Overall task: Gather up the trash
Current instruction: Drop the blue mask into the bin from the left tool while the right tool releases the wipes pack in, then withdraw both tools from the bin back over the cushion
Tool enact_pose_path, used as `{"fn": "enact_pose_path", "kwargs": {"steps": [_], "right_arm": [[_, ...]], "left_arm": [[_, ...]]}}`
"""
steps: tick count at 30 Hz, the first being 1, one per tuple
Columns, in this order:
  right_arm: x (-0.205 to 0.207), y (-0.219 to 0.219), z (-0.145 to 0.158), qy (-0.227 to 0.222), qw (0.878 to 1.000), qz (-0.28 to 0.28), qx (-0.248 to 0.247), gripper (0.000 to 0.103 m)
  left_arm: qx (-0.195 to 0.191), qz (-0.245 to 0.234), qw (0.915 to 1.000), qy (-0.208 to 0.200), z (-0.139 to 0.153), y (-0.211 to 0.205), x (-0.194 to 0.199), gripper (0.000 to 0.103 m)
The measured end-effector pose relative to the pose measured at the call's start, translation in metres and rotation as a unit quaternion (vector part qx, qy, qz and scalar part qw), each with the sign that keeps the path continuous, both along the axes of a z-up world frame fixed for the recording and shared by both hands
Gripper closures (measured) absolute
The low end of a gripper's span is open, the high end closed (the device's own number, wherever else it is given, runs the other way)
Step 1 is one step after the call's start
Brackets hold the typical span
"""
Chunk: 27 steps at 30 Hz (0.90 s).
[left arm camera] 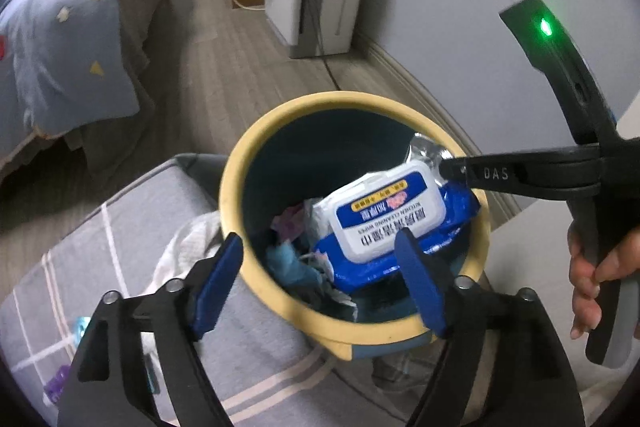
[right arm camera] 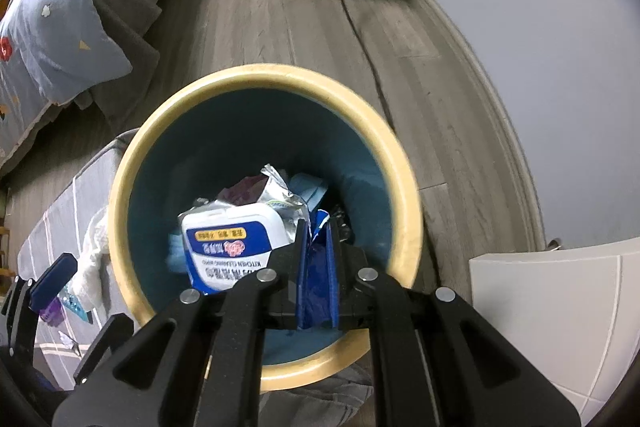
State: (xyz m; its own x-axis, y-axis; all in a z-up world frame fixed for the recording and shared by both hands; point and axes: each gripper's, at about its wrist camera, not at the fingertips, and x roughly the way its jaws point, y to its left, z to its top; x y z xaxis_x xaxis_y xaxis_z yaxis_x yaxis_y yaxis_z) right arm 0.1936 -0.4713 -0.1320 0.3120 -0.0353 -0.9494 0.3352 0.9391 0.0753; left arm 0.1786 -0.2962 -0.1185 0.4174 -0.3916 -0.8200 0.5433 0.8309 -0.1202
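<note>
Blue wipes pack [right arm camera: 236,247] is pinched at its crinkled end in your right gripper [right arm camera: 318,251], hanging just inside the bin [right arm camera: 120,195] under the claw, long axis leftward; left gripper [left arm camera: 320,275] gapes wide straddling the near rim

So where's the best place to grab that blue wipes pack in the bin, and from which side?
Pinch the wipes pack by its thin crimped foil end, from above the bin opening. That flat seam fits between the right gripper fingers, which are already shut on it; the lidded middle looks too bulky.
</note>
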Motion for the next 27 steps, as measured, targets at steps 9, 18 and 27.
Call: {"fn": "enact_pose_path", "kwargs": {"steps": [9, 18, 27], "right_arm": [[0.008, 0.02, -0.015, 0.038, 0.999, 0.029, 0.013, 0.036], [-0.002, 0.006, 0.013, 0.002, 1.0, -0.015, -0.024, 0.006], [-0.005, 0.027, 0.047, -0.03, 0.999, -0.007, -0.029, 0.006]], "left_arm": [[-0.004, 0.012, 0.9999, 0.007, 0.0, 0.014, -0.001, 0.019], [0.002, 0.031, 0.9995, -0.001, 0.003, 0.034, -0.009, 0.011], [0.028, 0.083, 0.9958, -0.026, 0.035, 0.094, -0.012, 0.008]]}}
